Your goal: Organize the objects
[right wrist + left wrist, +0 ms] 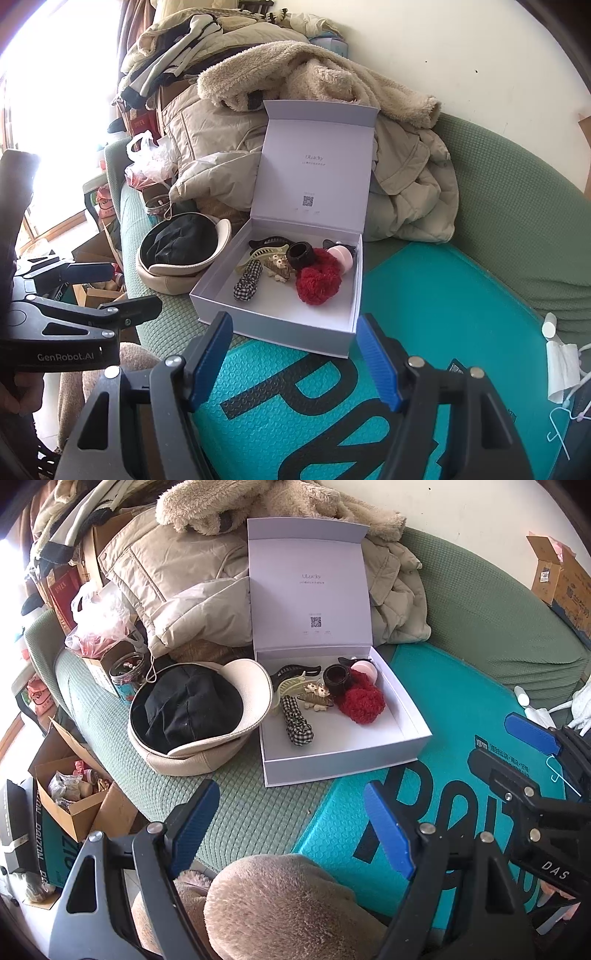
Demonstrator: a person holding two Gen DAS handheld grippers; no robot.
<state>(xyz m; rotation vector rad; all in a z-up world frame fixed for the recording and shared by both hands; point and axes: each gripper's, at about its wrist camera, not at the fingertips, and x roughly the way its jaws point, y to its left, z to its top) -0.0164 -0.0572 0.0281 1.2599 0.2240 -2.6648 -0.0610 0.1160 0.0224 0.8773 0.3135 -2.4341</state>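
A white gift box (343, 771) (273, 328) stands with its lid up on the green sofa. Inside lie a red fuzzy scrunchie (360, 701) (319, 282), a checked scrunchie (297, 720) (248, 280), a black claw clip (291, 670), a cream claw clip (290, 685), a brown flowered clip (314, 698), a black ring (336, 675) and a pink round item (365, 670). Left of the box, a cream hat (255, 679) (221, 230) holds a black cap (188, 705). My left gripper (291, 827) (114, 290) and right gripper (293, 360) (517, 753) hover open and empty in front of the box.
Under the grippers lies a teal foam mat (461, 709) (424, 295). Coats (184, 572) are piled behind the box. At the left are a plastic bag (99, 616), a jar (127, 675) and open cardboard boxes (74, 805). A fuzzy-trousered knee (280, 904) fills the foreground.
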